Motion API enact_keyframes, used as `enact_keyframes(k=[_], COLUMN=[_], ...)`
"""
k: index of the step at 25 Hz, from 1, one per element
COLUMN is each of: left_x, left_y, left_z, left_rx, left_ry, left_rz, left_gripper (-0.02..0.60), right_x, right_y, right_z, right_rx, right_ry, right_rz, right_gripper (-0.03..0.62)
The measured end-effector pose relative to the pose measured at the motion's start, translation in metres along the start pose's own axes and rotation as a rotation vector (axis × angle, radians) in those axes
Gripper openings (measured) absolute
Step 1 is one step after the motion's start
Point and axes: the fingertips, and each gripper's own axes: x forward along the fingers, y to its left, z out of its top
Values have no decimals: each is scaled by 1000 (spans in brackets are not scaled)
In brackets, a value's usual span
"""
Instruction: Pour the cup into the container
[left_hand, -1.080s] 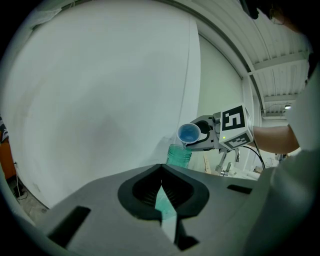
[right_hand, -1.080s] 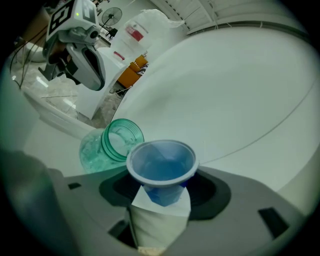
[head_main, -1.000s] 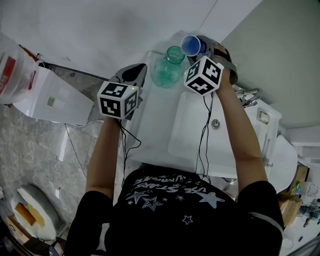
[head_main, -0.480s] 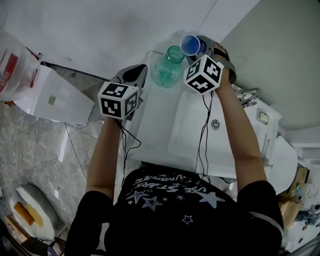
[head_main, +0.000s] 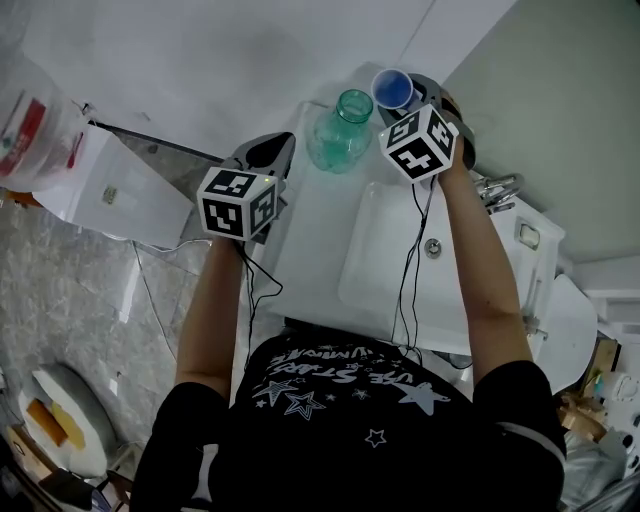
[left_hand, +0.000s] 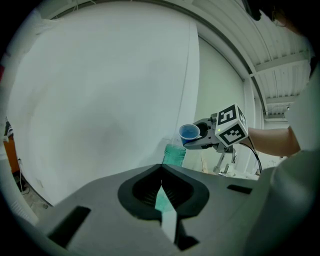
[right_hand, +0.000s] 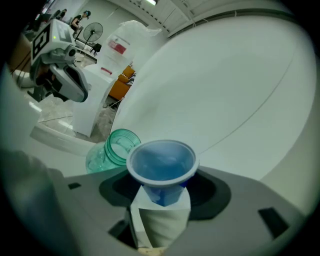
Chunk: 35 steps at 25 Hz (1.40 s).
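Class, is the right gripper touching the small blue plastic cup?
Touching. In the right gripper view, the right gripper is clamped on the blue plastic cup near its base.

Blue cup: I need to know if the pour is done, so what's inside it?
Looking into the blue cup from the right gripper view, only its blue inner wall shows, with no solid contents; clear liquid can't be ruled out.

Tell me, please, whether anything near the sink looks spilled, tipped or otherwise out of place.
Nothing stands out. The green jar stands upright on the white counter, the right gripper holds the blue cup near its mouth, and no spill shows around them.
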Motion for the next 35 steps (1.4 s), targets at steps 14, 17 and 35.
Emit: enact_keyframes(k=[14, 17, 35], left_x=[-37, -47, -112], left_y=[-18, -26, -65], left_z=[-28, -34, -76], left_rx=[-86, -89, -127], left_ry=[1, 3, 5], left_rz=[44, 51, 140], left_gripper=[9, 9, 9], right_x=[-71, -84, -132], right_y=[21, 33, 143], right_z=[-17, -17, -35], right_rx=[333, 382, 559], right_ry=[-148, -177, -333], right_rz=[39, 66, 284], right_gripper=[278, 278, 279])
